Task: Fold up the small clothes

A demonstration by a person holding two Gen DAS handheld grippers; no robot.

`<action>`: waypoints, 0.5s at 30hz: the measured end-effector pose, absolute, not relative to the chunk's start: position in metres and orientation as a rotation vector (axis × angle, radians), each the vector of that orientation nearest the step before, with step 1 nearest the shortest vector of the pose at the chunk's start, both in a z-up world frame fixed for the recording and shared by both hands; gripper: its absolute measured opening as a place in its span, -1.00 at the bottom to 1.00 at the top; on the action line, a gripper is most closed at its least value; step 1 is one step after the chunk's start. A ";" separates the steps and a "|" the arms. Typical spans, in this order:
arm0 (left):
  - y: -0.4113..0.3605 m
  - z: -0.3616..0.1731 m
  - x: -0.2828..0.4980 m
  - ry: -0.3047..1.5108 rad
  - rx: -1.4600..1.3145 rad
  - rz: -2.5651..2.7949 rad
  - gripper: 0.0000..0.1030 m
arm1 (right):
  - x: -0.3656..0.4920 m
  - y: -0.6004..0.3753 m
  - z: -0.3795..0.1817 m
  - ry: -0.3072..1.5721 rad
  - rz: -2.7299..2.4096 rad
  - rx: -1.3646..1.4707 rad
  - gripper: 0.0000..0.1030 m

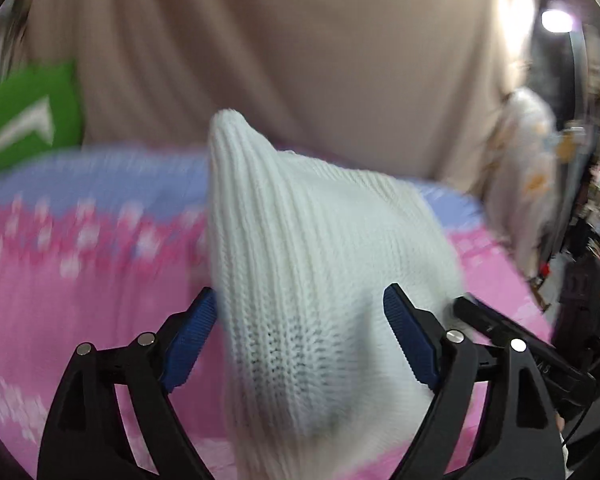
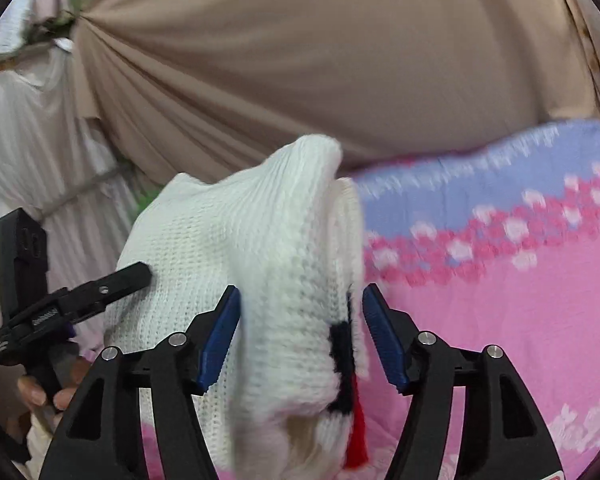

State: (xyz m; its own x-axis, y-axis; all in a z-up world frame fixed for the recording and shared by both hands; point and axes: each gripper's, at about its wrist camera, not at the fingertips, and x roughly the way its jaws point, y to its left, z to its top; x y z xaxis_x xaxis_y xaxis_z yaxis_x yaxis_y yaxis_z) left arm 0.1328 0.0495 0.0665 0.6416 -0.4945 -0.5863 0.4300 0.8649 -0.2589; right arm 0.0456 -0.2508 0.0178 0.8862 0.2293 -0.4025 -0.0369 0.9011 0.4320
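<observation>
White ribbed knitwear, a small sweater (image 1: 300,264), fills the left wrist view, lifted above the pink and blue bedspread (image 1: 80,280). The left tongs (image 1: 300,320) stand spread, cloth bulging between the pads; whether they pinch it I cannot tell. At three o'clock the other tool's fingers touch the knit.

From the right wrist, the sweater (image 2: 236,240) hangs bunched between the right tongs (image 2: 300,320), jaws apart, grip unclear. The left tool sits at nine o'clock. Judged mid-fold: next, lay it flat.
</observation>
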 end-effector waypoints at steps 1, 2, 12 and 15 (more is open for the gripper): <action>0.059 0.047 0.143 0.753 -0.110 -0.487 0.39 | 0.043 -0.251 0.008 0.468 0.146 0.451 -0.08; 0.072 0.032 0.148 0.793 -0.132 -0.472 0.39 | 0.037 -0.252 0.004 0.457 0.155 0.467 -0.08; 0.079 0.029 0.120 0.754 -0.130 -0.483 0.47 | 0.063 -0.207 0.018 0.526 0.161 0.277 0.33; 0.072 0.022 0.125 0.776 -0.098 -0.440 0.47 | 0.092 -0.197 0.003 0.626 0.150 0.254 -0.39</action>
